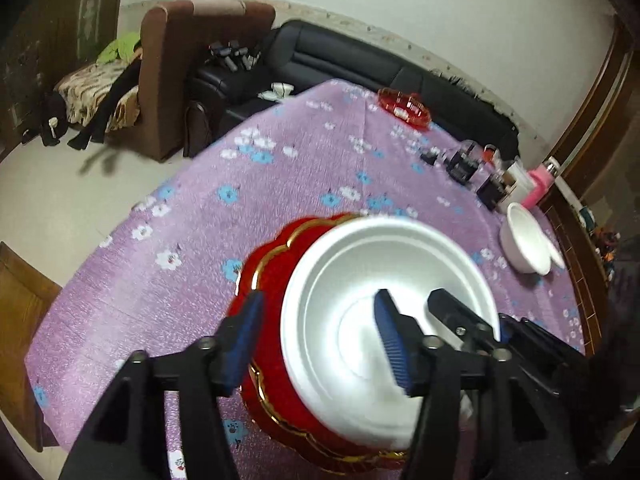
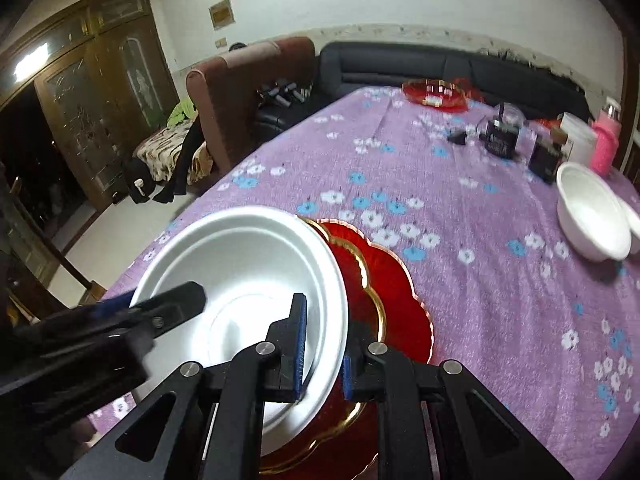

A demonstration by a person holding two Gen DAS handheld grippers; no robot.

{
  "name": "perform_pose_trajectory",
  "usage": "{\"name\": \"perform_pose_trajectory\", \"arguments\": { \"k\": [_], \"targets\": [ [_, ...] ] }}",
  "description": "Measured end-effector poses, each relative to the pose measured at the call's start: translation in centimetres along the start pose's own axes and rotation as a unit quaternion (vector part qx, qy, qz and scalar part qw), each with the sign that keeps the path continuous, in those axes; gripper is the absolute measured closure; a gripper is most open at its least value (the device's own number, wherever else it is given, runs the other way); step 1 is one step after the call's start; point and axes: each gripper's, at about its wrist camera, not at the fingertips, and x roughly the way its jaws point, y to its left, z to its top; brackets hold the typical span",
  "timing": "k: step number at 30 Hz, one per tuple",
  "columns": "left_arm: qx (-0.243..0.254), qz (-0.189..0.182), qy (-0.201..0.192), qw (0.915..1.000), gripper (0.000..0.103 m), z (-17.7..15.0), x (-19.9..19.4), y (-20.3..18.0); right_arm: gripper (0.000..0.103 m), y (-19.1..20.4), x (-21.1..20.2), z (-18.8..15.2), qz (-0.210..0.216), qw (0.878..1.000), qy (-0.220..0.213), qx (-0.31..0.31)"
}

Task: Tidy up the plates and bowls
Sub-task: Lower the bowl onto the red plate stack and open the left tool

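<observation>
Two grippers (image 1: 320,336) (image 2: 325,344) tilted down over white bowl (image 2: 248,280)

Matt foam plate (image 1: 360,280), glossy red tray (image 1: 276,276)

**No legible writing in either view**

A dark box (image 2: 501,141) on the purple tablecloth (image 2: 460,280) carries pale print, too blurred to read. A yellowish plaque (image 2: 221,14) on the wall is likewise unreadable. Nothing else bears readable text, numbers or brand marks.
</observation>
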Motion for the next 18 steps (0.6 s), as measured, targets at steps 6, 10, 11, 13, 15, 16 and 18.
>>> {"name": "perform_pose_trajectory", "arguments": {
  "k": [6, 10, 11, 13, 15, 16, 18],
  "targets": [
    [-0.001, -0.006, -0.024, 0.9997, 0.03, -0.1, -2.2, -0.1, 0.049, 0.3, -1.6, 0.2, -0.005, 0.999, -0.036, -0.003],
    [-0.005, -0.005, -0.04, 0.9992, 0.027, -0.6, -3.7, -0.2, 0.045, 0.2, -3.2, 0.1, -0.006, 0.998, -0.056, -0.002],
    [0.001, 0.0, -0.049, 0.9988, 0.027, -0.7, -4.2, -0.6, 0.045, 0.0, -3.6, 0.1, -0.005, 0.998, -0.061, 0.003],
    [0.012, 0.01, -0.061, 0.998, 0.027, -1.0, -4.9, -1.1, 0.043, -0.6, -4.7, -0.1, 0.003, 0.997, -0.07, 0.019],
    [0.032, 0.023, -0.077, 0.9962, 0.026, -1.6, -5.7, -2.2, 0.042, -1.2, -5.5, -0.4, 0.006, 0.997, -0.076, 0.033],
    [0.041, 0.03, -0.084, 0.9952, 0.026, -1.8, -6.1, -2.7, 0.042, -1.8, -6.1, -0.7, 0.007, 0.996, -0.08, 0.042],
    [0.064, 0.05, -0.098, 0.9918, 0.021, -2.4, -6.8, -4.0, 0.041, -2.4, -6.8, -1.2, 0.006, 0.995, -0.083, 0.053]
  ]
}}
